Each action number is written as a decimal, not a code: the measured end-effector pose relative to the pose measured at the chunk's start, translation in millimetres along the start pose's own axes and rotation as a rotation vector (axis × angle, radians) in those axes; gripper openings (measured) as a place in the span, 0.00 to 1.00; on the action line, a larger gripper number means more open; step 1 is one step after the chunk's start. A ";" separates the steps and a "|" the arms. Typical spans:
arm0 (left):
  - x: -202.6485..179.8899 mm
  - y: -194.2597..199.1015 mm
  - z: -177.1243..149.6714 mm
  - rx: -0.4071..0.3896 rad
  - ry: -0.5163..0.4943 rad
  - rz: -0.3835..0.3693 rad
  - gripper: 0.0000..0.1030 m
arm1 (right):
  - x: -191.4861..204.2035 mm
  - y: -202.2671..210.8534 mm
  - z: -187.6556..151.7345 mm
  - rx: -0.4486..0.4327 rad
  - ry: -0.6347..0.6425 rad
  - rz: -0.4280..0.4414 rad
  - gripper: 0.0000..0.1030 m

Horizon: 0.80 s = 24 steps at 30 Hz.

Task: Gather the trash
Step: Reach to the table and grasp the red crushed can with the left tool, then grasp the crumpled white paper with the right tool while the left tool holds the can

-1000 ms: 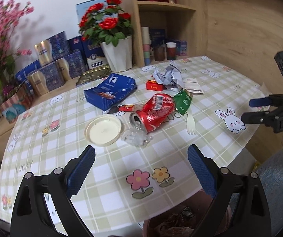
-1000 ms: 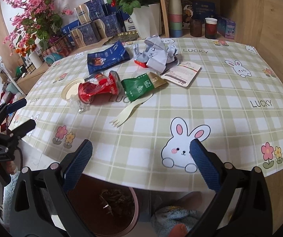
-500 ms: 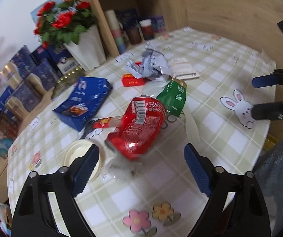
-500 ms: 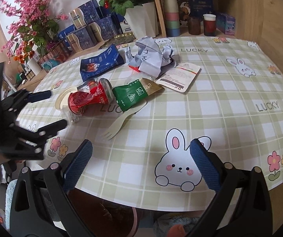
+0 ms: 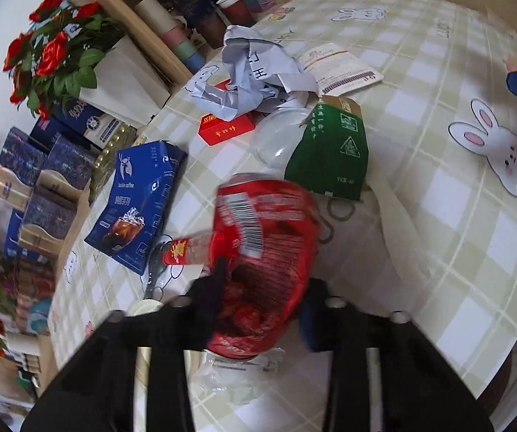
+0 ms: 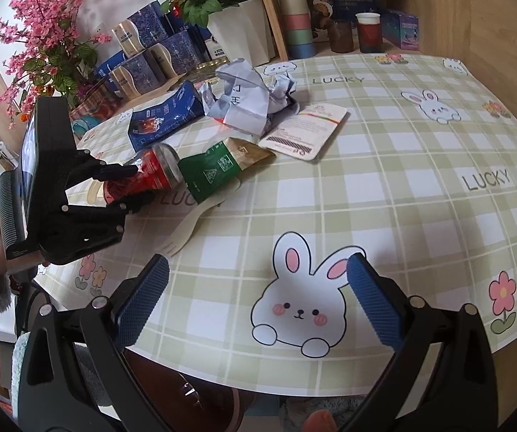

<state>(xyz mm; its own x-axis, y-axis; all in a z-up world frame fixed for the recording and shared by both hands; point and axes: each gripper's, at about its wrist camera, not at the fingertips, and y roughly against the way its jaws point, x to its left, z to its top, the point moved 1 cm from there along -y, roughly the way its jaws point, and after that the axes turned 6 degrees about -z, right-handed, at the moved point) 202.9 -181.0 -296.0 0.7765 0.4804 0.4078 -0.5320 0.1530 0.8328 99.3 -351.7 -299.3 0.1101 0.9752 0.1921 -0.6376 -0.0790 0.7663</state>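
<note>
A crushed red can lies on the checked tablecloth among other litter. My left gripper has the can between its fingers and the jaws are closing, with both pads against its sides. From the right wrist view the same left gripper clasps the can near the table's left edge. My right gripper hovers open and empty over the rabbit print at the near edge. Nearby lie a green packet, crumpled paper, a white fork and clear plastic wrap.
A blue coffee bag, a small red box and a white printed sachet also lie on the table. Flower vase, gift boxes and stacked cups stand at the back. A bin sits under the near edge.
My left gripper came down and forward onto the red can, rolled, and its jaws narrowed around it. The right gripper drifted slightly forward and stayed open.
</note>
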 end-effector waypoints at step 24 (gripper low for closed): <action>112.4 110.3 -75.8 -0.375 0.850 -0.341 0.08 | 40.6 -24.0 77.8 -0.137 0.294 -0.177 0.94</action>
<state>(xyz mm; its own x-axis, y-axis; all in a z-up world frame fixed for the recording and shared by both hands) 205.9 -44.6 -186.8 0.4852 0.7977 -0.3581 -0.5115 0.5911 0.6236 178.4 -326.4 -262.2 0.0166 0.9906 -0.1361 -0.7269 0.1055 0.6786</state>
